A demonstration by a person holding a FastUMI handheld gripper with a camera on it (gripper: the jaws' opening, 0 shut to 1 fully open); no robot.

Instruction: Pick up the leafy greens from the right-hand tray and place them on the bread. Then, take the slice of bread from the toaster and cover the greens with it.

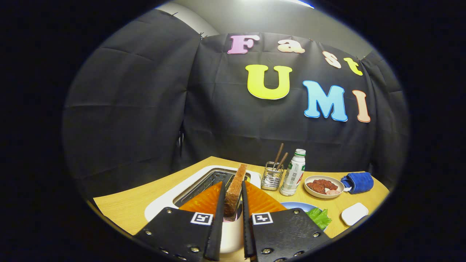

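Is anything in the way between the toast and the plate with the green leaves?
Nothing visible blocks it. The bread slice stands upright between the gripper fingers above the toaster. The leafy greens lie on the blue plate just beside the toaster. The chopstick holder and bottle stand farther back.

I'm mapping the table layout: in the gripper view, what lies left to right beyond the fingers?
Toaster with the bread slice held between the gripper fingers → utensil holder → bottle → bowl → blue cloth.
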